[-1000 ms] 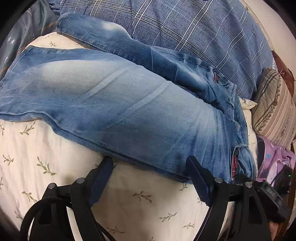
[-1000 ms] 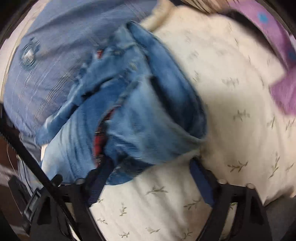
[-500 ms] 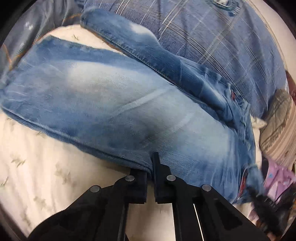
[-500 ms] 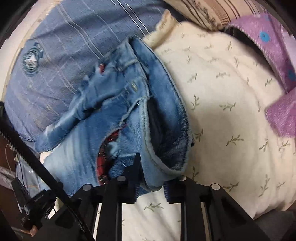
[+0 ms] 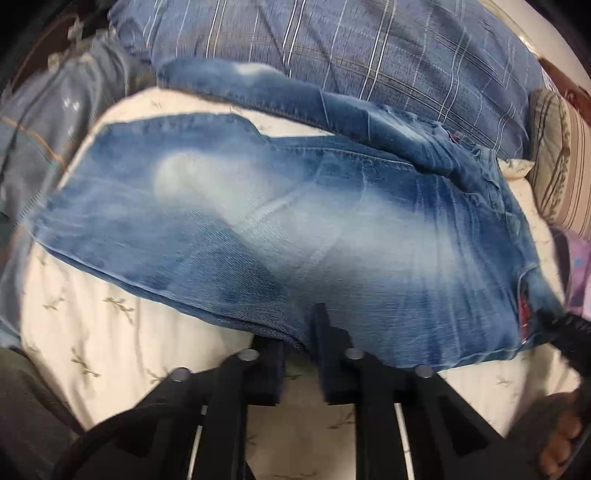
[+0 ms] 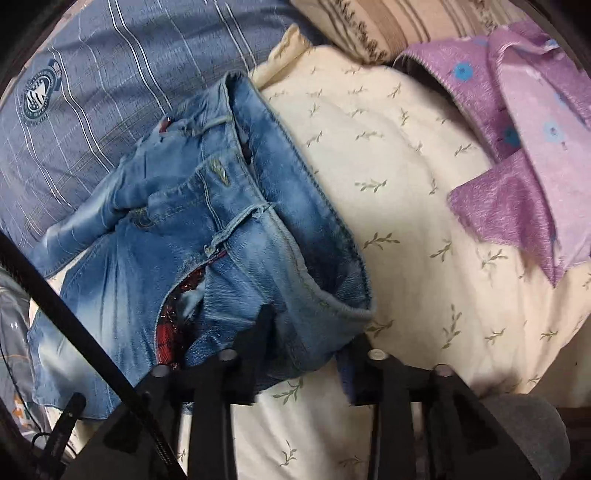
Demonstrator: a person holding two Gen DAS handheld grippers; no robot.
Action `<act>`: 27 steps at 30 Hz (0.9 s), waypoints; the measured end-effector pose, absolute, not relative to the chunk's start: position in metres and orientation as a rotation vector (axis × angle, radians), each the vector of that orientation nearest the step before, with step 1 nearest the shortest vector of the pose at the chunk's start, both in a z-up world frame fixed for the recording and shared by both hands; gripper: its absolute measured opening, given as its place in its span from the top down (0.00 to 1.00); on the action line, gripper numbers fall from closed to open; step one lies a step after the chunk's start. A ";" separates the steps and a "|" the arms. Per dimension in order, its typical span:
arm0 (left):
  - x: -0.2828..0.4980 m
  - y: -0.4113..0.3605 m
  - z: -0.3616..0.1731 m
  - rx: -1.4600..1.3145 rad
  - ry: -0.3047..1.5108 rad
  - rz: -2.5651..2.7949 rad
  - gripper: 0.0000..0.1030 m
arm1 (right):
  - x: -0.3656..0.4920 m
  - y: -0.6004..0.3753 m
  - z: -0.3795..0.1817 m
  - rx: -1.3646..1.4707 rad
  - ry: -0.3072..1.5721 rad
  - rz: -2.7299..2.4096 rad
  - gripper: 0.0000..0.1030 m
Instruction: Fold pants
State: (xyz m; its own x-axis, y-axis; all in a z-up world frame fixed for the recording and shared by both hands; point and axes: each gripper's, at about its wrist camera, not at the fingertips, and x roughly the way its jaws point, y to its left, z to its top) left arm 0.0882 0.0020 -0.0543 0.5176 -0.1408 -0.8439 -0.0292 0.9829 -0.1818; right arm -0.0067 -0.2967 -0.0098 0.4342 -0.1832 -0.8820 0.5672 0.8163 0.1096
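The jeans [image 5: 280,236] are faded blue denim, paler through the middle of the leg, and lie spread across a cream bedsheet [image 5: 110,332] printed with small leaf sprigs. In the left wrist view one leg fills the centre, while the other runs from 10 o'clock toward 2 o'clock along a blue plaid pillow [image 5: 332,48]. In the right wrist view the waistband [image 6: 295,229] gapes open toward 5 o'clock, and a red lining shows at the fly.

The left gripper [image 5: 301,350] is pinched closed on the near edge of the leg, with a fold of denim caught between its fingers. The right gripper [image 6: 306,347] is clamped on the waistband corner (its fingers stand a little apart with bunched denim between them).

The near hem of the leg sits lifted slightly off the sheet at 6 o'clock. Bare sheet lies open at 7 o'clock in the left view and from 3 to 5 o'clock in the right view, bounded by a purple flowered cloth [image 6: 524,147] at 2 o'clock and a striped cushion [image 6: 388,26] at 12 o'clock.
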 end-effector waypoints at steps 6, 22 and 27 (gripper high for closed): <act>0.060 -0.009 -0.049 -0.114 0.945 -0.021 0.71 | -0.033 -0.274 0.023 0.326 0.844 -0.534 0.25; 0.030 0.016 -0.020 -0.141 0.927 -0.040 0.70 | -0.031 -0.198 0.036 0.202 0.724 -0.175 0.25; 0.014 0.030 -0.017 -0.192 0.954 -0.073 0.57 | -0.027 -0.182 0.032 0.201 0.742 -0.099 0.24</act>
State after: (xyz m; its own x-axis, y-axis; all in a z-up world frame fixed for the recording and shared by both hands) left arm 0.0135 0.0297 -0.0169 0.5773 -0.1467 -0.8032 -0.0224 0.9805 -0.1952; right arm -0.0269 -0.1819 0.0325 0.7338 -0.0187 -0.6791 0.1605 0.9761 0.1465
